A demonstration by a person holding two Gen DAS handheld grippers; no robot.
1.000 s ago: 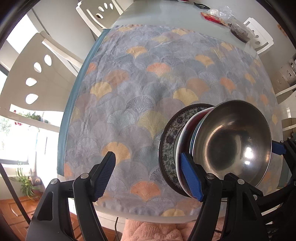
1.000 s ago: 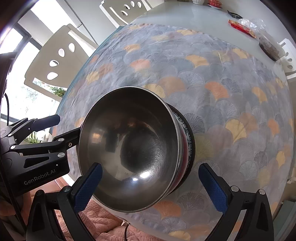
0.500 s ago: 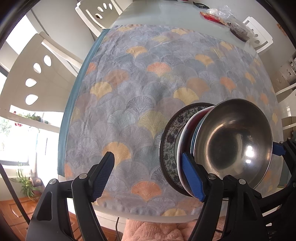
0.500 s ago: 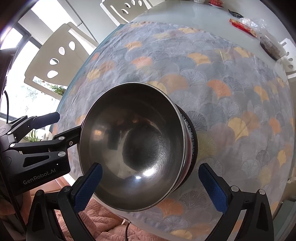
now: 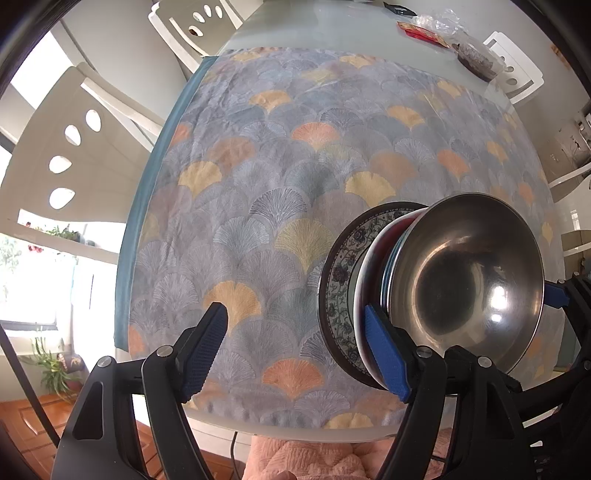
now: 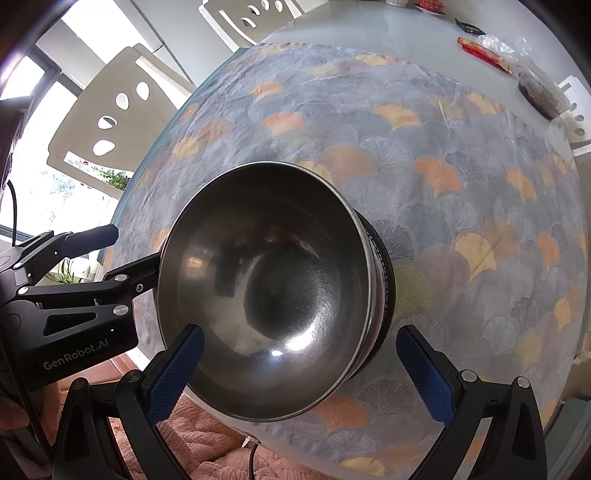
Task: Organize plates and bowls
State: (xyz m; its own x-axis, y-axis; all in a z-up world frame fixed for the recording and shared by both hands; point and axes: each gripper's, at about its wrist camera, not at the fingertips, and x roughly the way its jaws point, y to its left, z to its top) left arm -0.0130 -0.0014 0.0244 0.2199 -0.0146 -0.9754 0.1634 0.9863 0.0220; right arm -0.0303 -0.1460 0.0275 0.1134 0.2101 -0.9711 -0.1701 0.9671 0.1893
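**Operator:** Report task progress.

**Technician:** Stacking appears complete. A round stainless-steel bowl (image 6: 266,291) sits on top of a white-rimmed dish with a dark red inside (image 5: 364,266), which rests on a flat plate with a dark floral-patterned rim (image 5: 334,280). No other plate or bowl is visible on the fan-patterned grey, yellow and orange cloth (image 5: 280,177) covering the counter (image 6: 369,33). Judged from this, only withdrawal of the grippers remains, unless the stack has to be relocated.

**Operator:** Stack location?

**Technician:** Close to the near edge of the counter, toward its right side in the left wrist view. The far end holds only a red packet (image 6: 484,53) and a dark bag (image 6: 539,92), well apart from the stack.

**Operator:** Orientation of the bowl?

**Technician:** Mouth upward, base seated in the dish below. The bowl is round, so it has no long axis across the counter; its axis of symmetry runs vertically through the stack. The rims look roughly concentric.

**Operator:** Gripper states?

**Technician:** The left gripper (image 5: 295,350) is opening, with bare cloth between its jaws; its inner finger (image 5: 384,354) stands just beside the stack's left rim, contact not determinable. The right gripper (image 6: 299,373) is spread wide, straddling the near rim of the bowl without pressing on it.
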